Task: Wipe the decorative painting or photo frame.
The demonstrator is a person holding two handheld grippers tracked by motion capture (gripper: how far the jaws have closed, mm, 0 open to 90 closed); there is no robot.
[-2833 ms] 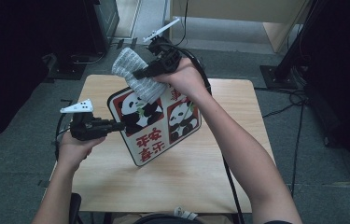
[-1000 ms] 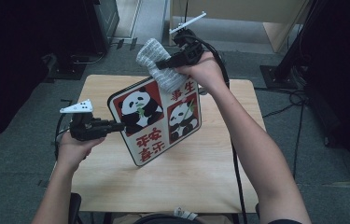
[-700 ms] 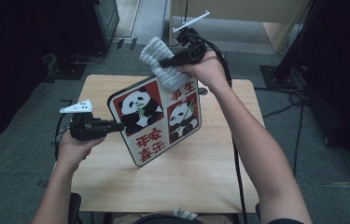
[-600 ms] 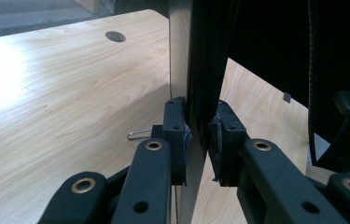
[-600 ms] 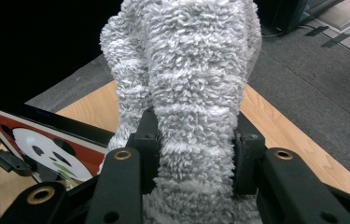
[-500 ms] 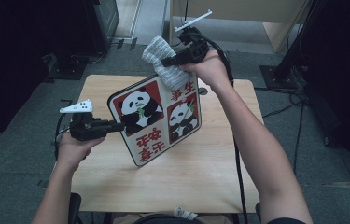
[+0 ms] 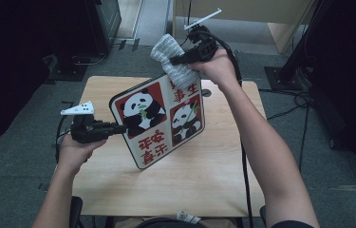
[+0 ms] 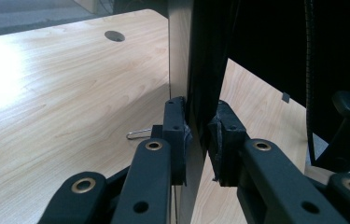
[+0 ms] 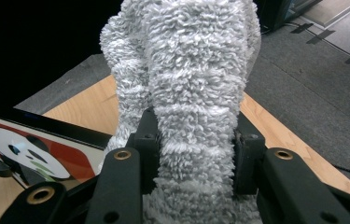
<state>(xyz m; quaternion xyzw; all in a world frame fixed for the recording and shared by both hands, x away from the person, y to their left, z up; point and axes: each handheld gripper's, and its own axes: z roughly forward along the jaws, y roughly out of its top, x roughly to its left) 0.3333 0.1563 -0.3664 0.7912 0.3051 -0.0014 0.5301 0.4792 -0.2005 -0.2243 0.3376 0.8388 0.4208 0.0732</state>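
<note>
A square board [image 7: 159,121] printed with two pandas and red characters stands tilted on edge on the wooden table [image 7: 213,166]. My left gripper [image 7: 118,128] is shut on the board's left edge [image 8: 200,98], one pad on each face. A grey fluffy towel [image 7: 173,59] is bunched in my right gripper [image 7: 178,59], which is shut on it above the board's top right corner. Seen from the right gripper view, the towel [image 9: 196,84] bulges between the pads [image 9: 147,140], with the panda board [image 9: 37,149] below at left.
A round cable hole [image 7: 206,93] is in the table behind the board. A small wire clip [image 8: 137,134] lies on the tabletop near my left jaws. Dark equipment stands [image 7: 304,57] and cables surround the table on the grey floor.
The right gripper with the towel has risen and moved right, away from the board's face toward its top right corner. The left gripper and board have stayed still.
</note>
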